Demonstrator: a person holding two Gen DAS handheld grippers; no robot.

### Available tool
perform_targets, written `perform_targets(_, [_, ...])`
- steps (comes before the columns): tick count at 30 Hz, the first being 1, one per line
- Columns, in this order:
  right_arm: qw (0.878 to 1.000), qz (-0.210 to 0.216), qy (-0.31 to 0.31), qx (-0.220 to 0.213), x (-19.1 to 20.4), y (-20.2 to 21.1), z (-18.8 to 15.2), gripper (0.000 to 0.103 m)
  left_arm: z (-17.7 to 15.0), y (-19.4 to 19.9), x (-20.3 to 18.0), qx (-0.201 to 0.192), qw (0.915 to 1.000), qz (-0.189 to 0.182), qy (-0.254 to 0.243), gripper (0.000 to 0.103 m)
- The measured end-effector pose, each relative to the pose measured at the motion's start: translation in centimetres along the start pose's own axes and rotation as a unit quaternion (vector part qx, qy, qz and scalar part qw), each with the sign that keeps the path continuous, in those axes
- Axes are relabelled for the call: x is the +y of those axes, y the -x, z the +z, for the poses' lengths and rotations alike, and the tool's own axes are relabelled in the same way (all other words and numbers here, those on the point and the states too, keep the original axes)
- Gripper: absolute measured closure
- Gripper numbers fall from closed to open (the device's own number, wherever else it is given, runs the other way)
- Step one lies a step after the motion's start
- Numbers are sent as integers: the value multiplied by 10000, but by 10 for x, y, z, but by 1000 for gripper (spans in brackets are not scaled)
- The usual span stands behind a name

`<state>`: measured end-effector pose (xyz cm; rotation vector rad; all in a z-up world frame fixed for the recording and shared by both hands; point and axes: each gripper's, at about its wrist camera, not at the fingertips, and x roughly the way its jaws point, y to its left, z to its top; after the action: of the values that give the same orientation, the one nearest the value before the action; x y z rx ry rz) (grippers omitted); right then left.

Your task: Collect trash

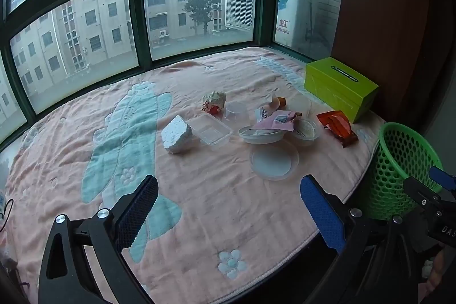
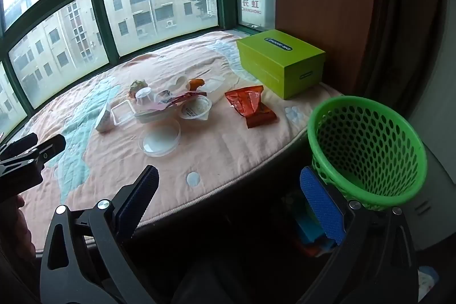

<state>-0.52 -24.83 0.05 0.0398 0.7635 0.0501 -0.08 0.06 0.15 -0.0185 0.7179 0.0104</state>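
Trash lies in a cluster on the pink blanket [image 1: 199,204]: a white foam chunk [image 1: 176,136], a clear rectangular tub [image 1: 209,129], a round clear lid [image 1: 274,158], a white bowl [image 1: 260,134] under a pink wrapper [image 1: 278,121], a small cup [image 1: 306,130], a crumpled paper wad [image 1: 213,101] and an orange-red snack bag [image 1: 337,127]. A green mesh basket [image 2: 367,147] stands off the blanket's right edge. My left gripper [image 1: 228,191] hangs open near the front of the blanket, short of the trash. My right gripper [image 2: 228,184] is open over the blanket's edge, beside the basket.
A lime-green box [image 1: 340,87] sits at the back right by a brown wall panel [image 1: 384,19]. Green-framed windows [image 1: 136,19] close off the far side. The left gripper's arm [image 2: 31,155] shows at the left of the right wrist view.
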Motion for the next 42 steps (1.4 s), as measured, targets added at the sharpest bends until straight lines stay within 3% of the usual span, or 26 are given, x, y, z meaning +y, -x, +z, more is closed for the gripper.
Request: perform_targets(42, [9999, 70, -83, 122, -2, -10, -2, 5, -2, -2, -5, 103, 9999, -64, 47, 6])
